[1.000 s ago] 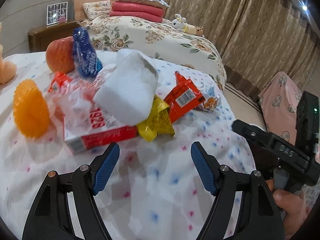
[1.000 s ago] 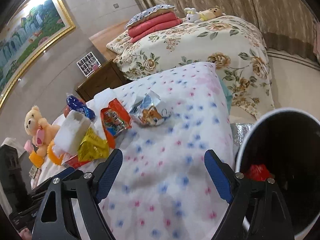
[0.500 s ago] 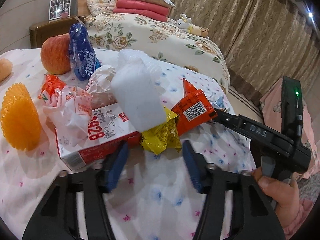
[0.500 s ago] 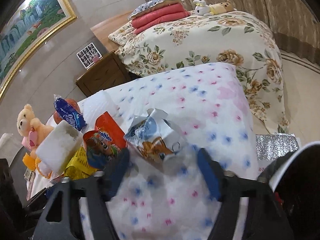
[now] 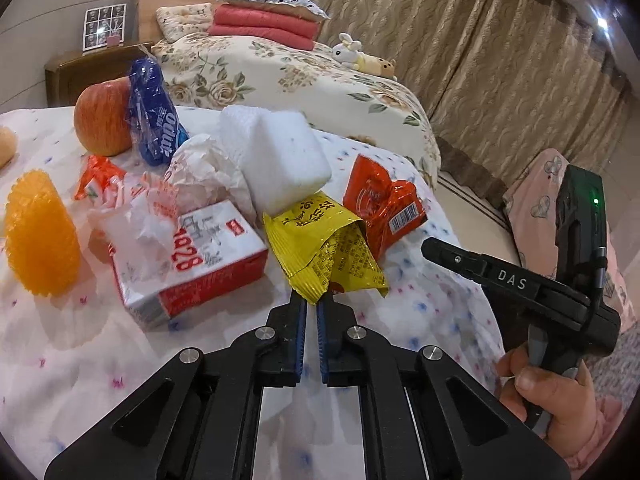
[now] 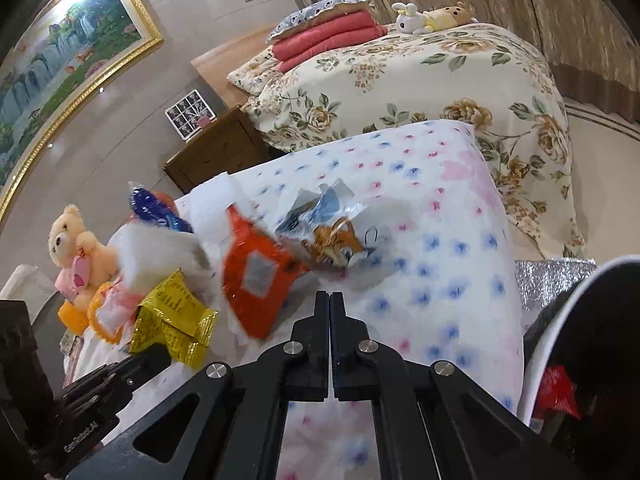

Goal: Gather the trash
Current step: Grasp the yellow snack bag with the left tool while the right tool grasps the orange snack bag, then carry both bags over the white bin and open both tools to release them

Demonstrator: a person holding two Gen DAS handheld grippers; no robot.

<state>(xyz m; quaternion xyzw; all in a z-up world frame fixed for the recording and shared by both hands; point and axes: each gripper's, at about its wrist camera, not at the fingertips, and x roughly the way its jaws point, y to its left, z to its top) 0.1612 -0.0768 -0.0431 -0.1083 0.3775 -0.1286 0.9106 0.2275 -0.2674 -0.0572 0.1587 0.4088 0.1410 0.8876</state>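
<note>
Trash lies piled on a white spotted cloth (image 5: 420, 312). My left gripper (image 5: 312, 300) is shut on the near corner of the yellow wrapper (image 5: 320, 240), which lies against a white foam block (image 5: 280, 160) and a red-and-white box (image 5: 192, 264). An orange-red wrapper (image 5: 380, 200) lies to its right. In the right wrist view my right gripper (image 6: 330, 294) is shut, its tips just short of a clear wrapper with a cartoon squirrel (image 6: 328, 232) and beside the orange-red wrapper (image 6: 256, 280). I see nothing between its fingers. The right gripper (image 5: 426, 244) also shows from the left wrist.
A black bin with a white rim (image 6: 560, 340) stands low on the right with red trash (image 6: 556, 392) inside. An apple (image 5: 102, 118), a blue wrapper (image 5: 154, 116), crumpled paper (image 5: 200, 168), a spiky orange ball (image 5: 40, 240) and a teddy bear (image 6: 76, 240) are on the cloth. A floral bed (image 6: 440, 80) lies behind.
Both grippers went from wide open to shut. The left one came up to the yellow wrapper and pinched its corner. The right one moved forward toward the squirrel wrapper.
</note>
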